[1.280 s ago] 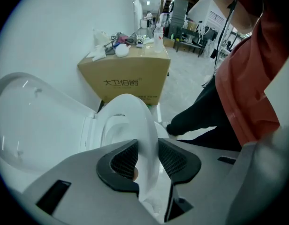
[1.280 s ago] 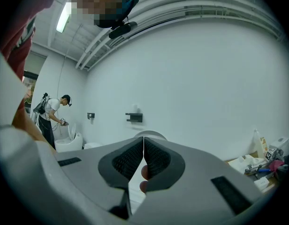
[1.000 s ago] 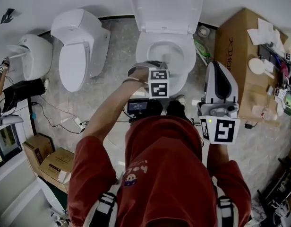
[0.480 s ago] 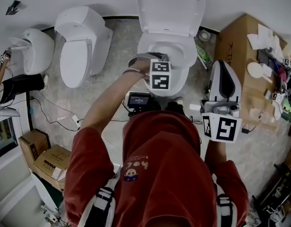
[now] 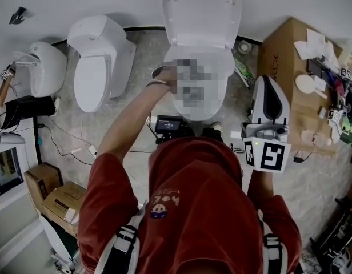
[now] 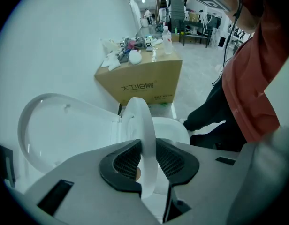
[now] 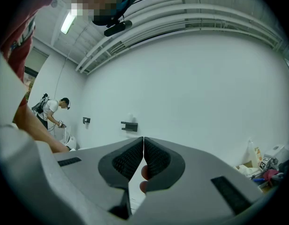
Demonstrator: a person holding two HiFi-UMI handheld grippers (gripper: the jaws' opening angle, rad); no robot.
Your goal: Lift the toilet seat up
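my L tool (image 6: 145,150): jaws just closed more, pinching toilet seat (image 6: 140,118) rim, partly up | R tool (image 7: 143,149): jaws together, nothing held | risk: smooth rim may slip, seat drops back

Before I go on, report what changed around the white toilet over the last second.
The left gripper has carried the white plastic toilet seat ring up toward the raised white lid, its jaws closing slightly further on it; the seat now stands tilted off the bowl. The right gripper stayed shut and empty, and the lid stayed upright.
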